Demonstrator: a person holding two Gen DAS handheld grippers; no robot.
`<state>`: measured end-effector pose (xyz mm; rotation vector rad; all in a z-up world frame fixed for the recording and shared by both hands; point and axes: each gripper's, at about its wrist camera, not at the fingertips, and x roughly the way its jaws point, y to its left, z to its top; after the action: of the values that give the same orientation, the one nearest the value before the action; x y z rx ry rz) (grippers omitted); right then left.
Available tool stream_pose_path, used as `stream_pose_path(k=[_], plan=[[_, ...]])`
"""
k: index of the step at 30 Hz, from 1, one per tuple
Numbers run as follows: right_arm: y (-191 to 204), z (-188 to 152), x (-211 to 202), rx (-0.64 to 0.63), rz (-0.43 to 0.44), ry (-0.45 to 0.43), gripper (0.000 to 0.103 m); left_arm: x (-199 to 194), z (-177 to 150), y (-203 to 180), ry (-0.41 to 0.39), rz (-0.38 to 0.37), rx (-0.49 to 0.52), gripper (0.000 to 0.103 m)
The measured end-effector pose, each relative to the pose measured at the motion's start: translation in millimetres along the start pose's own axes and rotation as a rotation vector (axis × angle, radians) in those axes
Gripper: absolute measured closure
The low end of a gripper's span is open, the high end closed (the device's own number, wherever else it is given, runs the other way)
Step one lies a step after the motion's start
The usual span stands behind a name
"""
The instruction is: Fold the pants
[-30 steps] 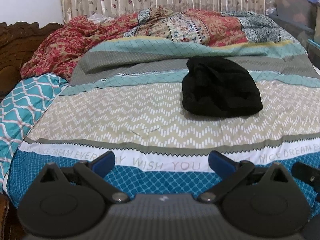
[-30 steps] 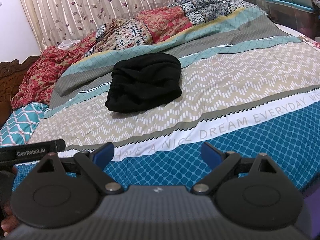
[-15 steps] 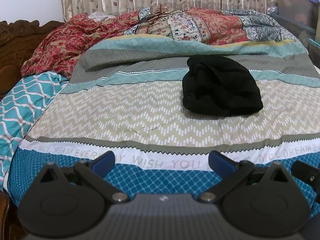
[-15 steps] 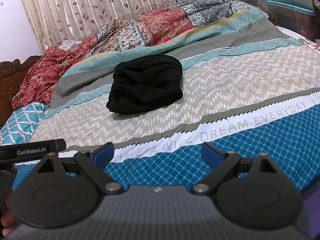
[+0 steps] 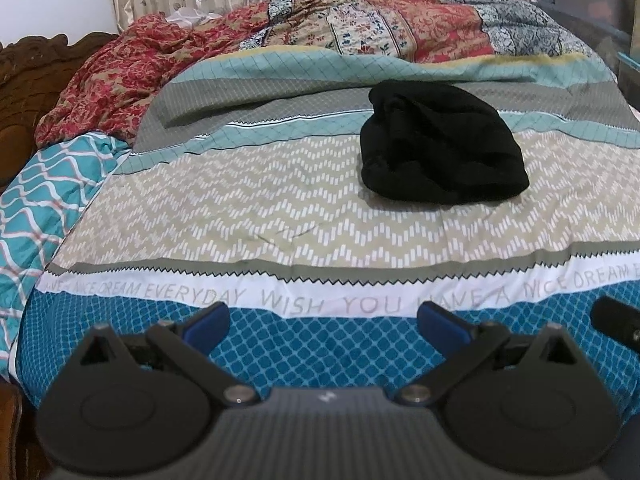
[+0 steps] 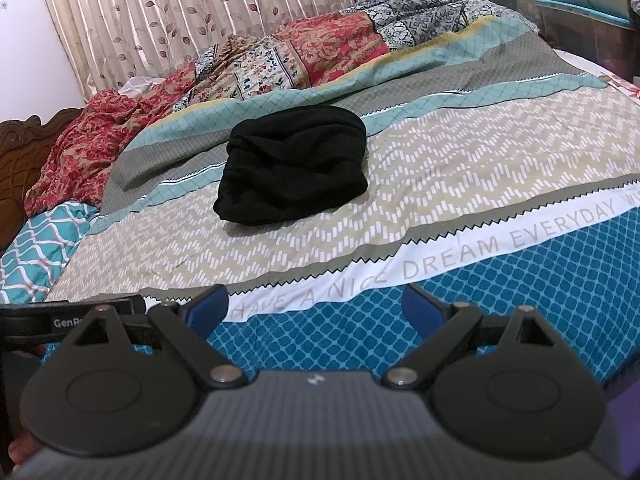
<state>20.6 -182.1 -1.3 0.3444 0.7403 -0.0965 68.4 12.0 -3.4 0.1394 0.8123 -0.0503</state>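
Pants (image 5: 442, 144), black and bunched in a heap, sit mid-bed on the bedspread (image 5: 280, 200), straddling its beige zigzag band and the grey-teal stripes behind. A red floral quilt (image 5: 132, 64) is piled along the far side by the curtain (image 6: 160, 20). Both tools hang back over the blue near edge: left gripper (image 5: 322, 320) spread wide and empty, right gripper (image 6: 316, 304) just as wide, nothing between its fingers, well short of the pants.

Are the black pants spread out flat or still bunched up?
Bunched up. The black pants sit as a rumpled mound on the bedspread, with no legs laid out.
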Motion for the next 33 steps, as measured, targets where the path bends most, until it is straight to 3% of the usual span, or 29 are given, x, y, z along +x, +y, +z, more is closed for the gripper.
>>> stream_pose_path(k=[33], plan=[[0.4,-4.7,2.0,0.005,0.004,0.013,0.008,7.4,-4.4,-4.2,0.041,0.006,0.031,0.0]])
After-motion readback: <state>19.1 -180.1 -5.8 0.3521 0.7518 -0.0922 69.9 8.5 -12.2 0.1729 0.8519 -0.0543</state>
